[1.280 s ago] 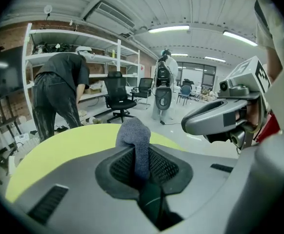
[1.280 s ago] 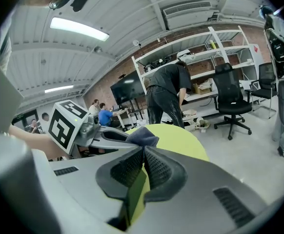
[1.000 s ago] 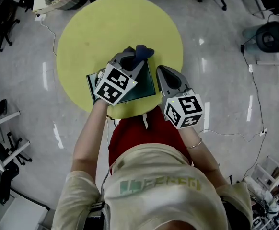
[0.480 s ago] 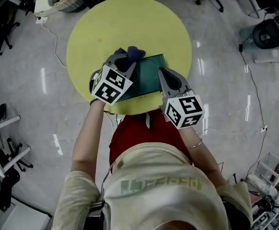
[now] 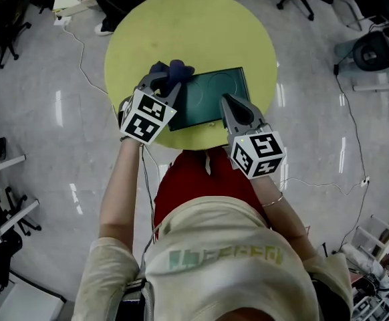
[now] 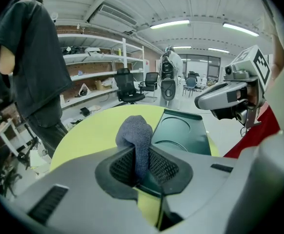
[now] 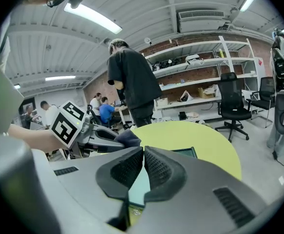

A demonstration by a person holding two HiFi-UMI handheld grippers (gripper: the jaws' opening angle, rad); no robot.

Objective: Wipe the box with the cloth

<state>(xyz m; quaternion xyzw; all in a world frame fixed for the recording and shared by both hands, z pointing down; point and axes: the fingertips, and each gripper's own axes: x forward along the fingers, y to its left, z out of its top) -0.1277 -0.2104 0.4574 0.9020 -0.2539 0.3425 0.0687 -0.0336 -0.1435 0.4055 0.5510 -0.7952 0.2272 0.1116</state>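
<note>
The dark green box [image 5: 211, 92] is lying flat on the round yellow-green table [image 5: 194, 25], toward the table's near side. Its top is closed and is showing two round recesses. What the box holds cannot be seen.

The left gripper [image 5: 164, 84] is clamping a dark blue-grey cloth [image 5: 173, 69]. In the left gripper view both pads are pressing on the fabric, and a rounded bunch of it is bulging out past the jaw tips. The cloth is sitting at the box's far left corner. Whether it is touching the box surface cannot be told.

The right gripper [image 5: 226, 101] is hovering over the near part of the box, right of the cloth. Its jaws are meeting at the tips with nothing clamped, and the green top is showing through the gap behind the pads. Contact with the top cannot be confirmed.

A person in a dark shirt [image 7: 132, 82] is standing beyond the box, past the table's far edge.
</note>
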